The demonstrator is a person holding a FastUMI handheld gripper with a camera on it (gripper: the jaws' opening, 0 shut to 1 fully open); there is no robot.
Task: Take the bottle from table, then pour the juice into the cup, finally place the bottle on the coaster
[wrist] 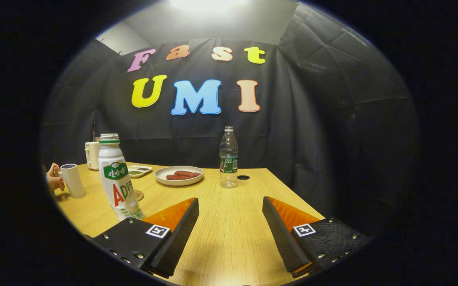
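Now the gripper (pixel 231 206) hangs over the wooden table (pixel 229 238) with its two fingers spread wide and nothing between them. The white juice bottle (pixel 115 178) with the green cap stands upright just beyond the left finger. A small round coaster (pixel 138 195) lies right behind it. Farther left, a hand (pixel 54 178) holds a white cup (pixel 72 180). A clear water bottle (pixel 228 157) and a plate (pixel 179 175) stand well beyond the fingers.

Bottle (pixel 117 178) hides most of coaster (pixel 138 195) (round).
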